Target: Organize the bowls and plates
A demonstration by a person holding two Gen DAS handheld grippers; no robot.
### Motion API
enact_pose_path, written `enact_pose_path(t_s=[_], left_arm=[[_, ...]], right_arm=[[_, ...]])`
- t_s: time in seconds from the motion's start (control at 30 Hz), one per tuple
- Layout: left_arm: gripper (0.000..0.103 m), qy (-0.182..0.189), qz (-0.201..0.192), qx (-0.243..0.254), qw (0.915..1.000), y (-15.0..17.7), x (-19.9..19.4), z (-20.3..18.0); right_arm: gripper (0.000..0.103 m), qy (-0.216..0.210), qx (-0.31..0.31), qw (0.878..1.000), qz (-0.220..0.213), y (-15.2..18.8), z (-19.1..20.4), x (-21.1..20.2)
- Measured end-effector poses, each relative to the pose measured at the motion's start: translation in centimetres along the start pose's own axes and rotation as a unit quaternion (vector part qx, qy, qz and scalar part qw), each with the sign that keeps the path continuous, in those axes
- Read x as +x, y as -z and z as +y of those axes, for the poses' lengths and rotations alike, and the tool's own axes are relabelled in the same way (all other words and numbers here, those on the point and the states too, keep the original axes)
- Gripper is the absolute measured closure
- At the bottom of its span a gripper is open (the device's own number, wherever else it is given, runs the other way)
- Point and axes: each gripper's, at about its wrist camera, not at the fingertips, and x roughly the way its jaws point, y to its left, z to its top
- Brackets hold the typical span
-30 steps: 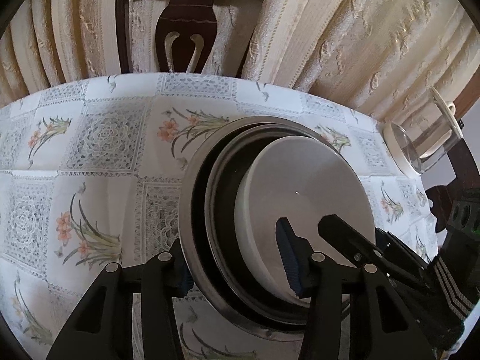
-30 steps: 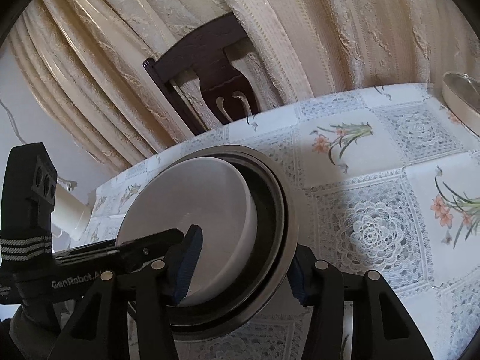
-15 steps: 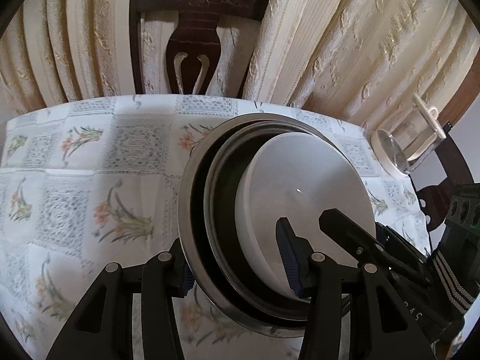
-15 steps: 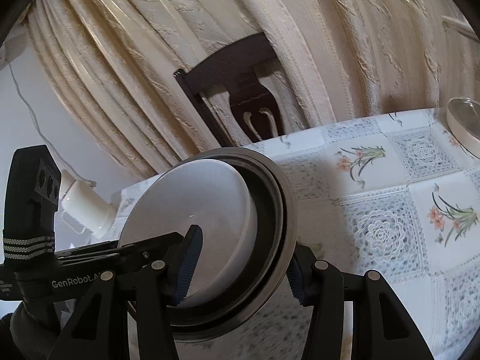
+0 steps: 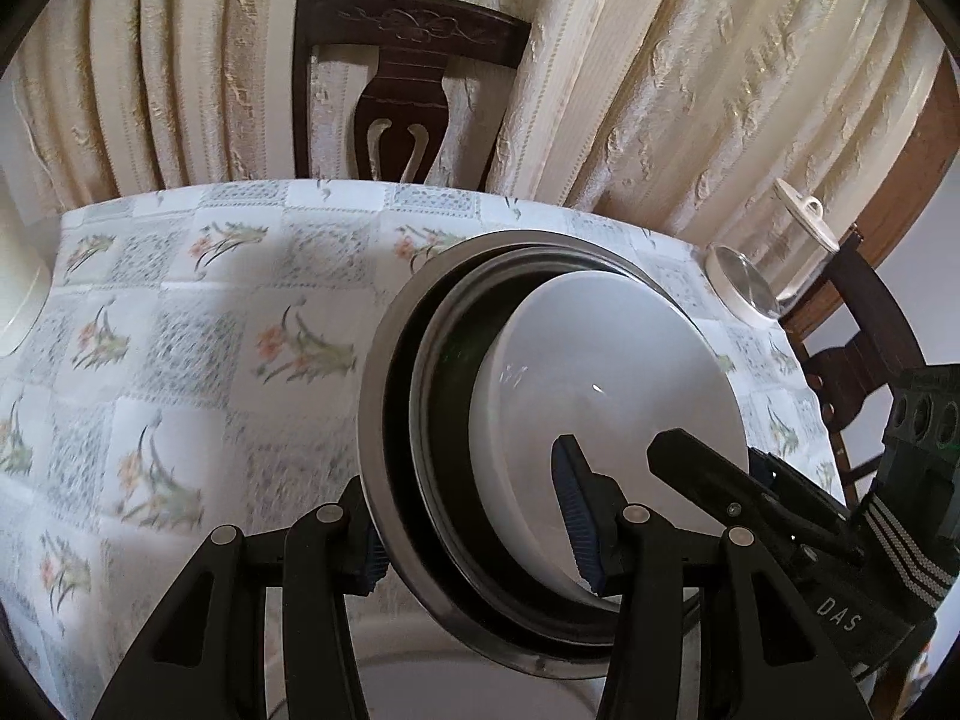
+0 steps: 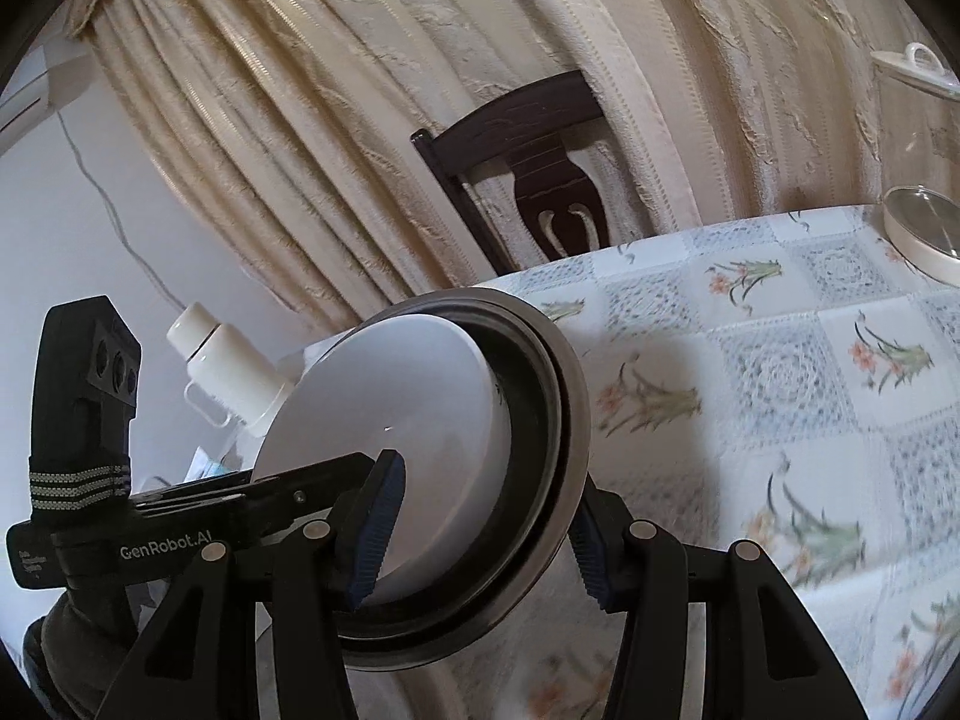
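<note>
Up and clear goes the nested stack, the flowered tablecloth [image 5: 198, 372] dropping farther below than a second ago.
Nearest in, the left gripper [image 5: 474, 516] and right gripper [image 6: 480, 534] each clamp opposite rims of the steel bowl [image 5: 384, 420], a dark bowl [image 5: 444, 396] and white bowl [image 5: 606, 408] nested inside: stacking looks done, setting down remains. Just below sits another white rim [image 5: 456, 654]. Beyond, open cloth; the glass lid [image 5: 744, 294] hugs the far edge, a chair [image 5: 408, 78] behind.
</note>
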Motion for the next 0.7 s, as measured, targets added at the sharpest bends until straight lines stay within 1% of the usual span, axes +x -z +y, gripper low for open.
enact_pose_path(t_s=[0.27, 0.43, 0.7], left_arm=[[0.054, -0.005, -0.008, -0.002, 1.0, 4.1, -3.4, 1.4], [0.054, -0.001, -0.014, -0.013, 0.9998, 6.8, -5.1, 2.3], [0.054, 0.008, -0.007, -0.03, 0.9995, 11.2, -6.8, 4.3]], right_arm=[[0.048, -0.002, -0.014, 1.0, 0.012, 2.8, 3.2, -1.1], [0.048, -0.003, -0.028, 0.999, 0.021, 4.8, 5.3, -1.8], [0.048, 0.003, -0.044, 0.998, 0.043, 8.2, 7.7, -2.3]])
